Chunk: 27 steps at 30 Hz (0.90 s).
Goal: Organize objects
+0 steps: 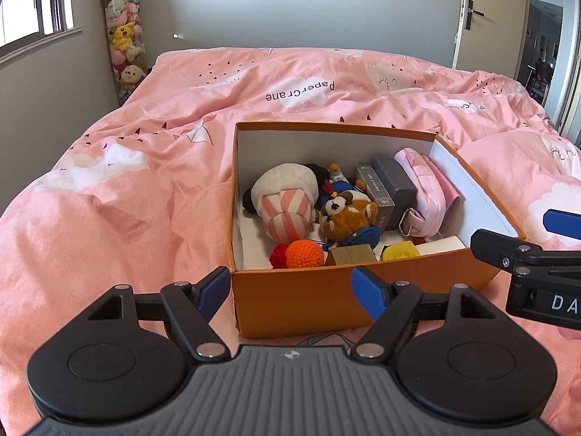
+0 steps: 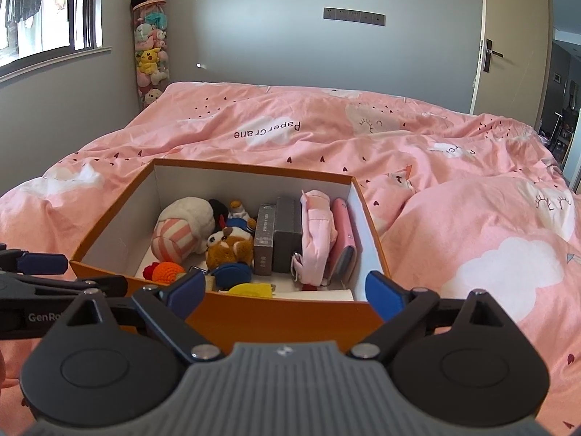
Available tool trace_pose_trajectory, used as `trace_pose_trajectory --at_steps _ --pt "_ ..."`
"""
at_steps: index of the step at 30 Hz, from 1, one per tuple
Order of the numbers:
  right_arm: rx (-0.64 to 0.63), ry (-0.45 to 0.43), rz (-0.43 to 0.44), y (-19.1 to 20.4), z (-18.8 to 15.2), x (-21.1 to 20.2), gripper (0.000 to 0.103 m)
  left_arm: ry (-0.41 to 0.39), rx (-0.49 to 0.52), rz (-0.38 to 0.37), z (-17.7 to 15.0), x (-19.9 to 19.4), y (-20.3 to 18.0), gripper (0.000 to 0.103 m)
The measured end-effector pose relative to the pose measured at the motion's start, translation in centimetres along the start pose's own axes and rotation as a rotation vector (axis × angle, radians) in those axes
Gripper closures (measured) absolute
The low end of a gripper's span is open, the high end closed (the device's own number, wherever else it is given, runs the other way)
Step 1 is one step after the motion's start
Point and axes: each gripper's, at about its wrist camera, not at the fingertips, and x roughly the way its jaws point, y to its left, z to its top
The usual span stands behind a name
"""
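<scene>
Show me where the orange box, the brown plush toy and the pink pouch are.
orange box (image 1: 308, 290): left wrist view, on its near outer wall.
brown plush toy (image 1: 348, 218): left wrist view, on its body.
pink pouch (image 2: 317, 232): right wrist view, on its padded side.

Daylight reaches you from the window (image 1: 32, 3) at the upper left of both frames, blown out nearly white in the left wrist view. The pink duvet (image 1: 127, 189) is evenly bright, with soft shadows in its folds. Inside the orange box (image 1: 326, 290) the near side sits in shade. A small glare spot shows on the grey wall (image 2: 254, 36). Fisheye distortion bends the door (image 2: 515, 43) and darkens the corners. Focus stays sharp; your blue fingers (image 2: 183, 290) look crisp.
</scene>
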Motion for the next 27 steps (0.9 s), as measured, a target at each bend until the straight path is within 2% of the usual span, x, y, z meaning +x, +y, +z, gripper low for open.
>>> trace_pose_trajectory --at_steps 27 --pt "0.034 0.019 0.001 -0.24 -0.03 0.34 0.008 -0.012 0.010 -0.015 0.13 -0.29 0.00 0.013"
